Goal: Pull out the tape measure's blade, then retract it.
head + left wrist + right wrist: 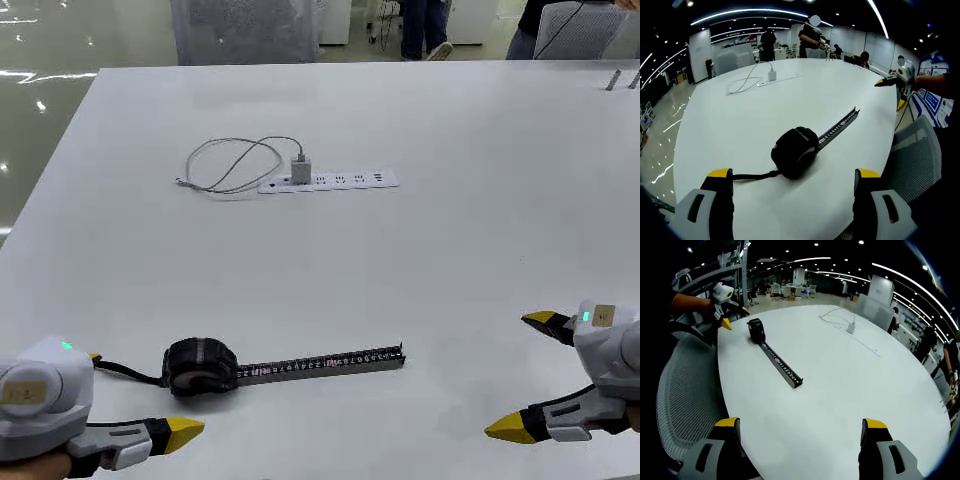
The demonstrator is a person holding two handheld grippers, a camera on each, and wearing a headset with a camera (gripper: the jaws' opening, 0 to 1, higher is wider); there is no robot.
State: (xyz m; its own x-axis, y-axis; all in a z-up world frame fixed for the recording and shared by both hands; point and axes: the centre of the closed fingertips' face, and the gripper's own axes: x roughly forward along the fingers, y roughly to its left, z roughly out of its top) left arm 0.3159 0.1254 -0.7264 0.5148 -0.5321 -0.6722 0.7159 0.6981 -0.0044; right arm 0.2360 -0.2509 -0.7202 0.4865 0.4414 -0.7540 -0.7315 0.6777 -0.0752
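A black tape measure [200, 366] lies on the white table [330, 250], its blade [320, 364] pulled out to the right and flat on the surface; a black strap trails from its left side. In the left gripper view the case [795, 151] sits just ahead of my open left gripper [792, 180], and the blade [839, 128] runs away from it. My left gripper [145, 395] is at the lower left, touching nothing. My right gripper [528, 375] stands open at the lower right, apart from the blade's hook end [796, 382]. The case [755, 329] lies far off in the right gripper view.
A white power strip [330, 181] with a charger and a coiled grey cable [232, 165] lies at mid-table. Two small metal pieces [620, 78] rest at the far right corner. People stand beyond the far edge. A mesh chair [685, 405] is beside the near edge.
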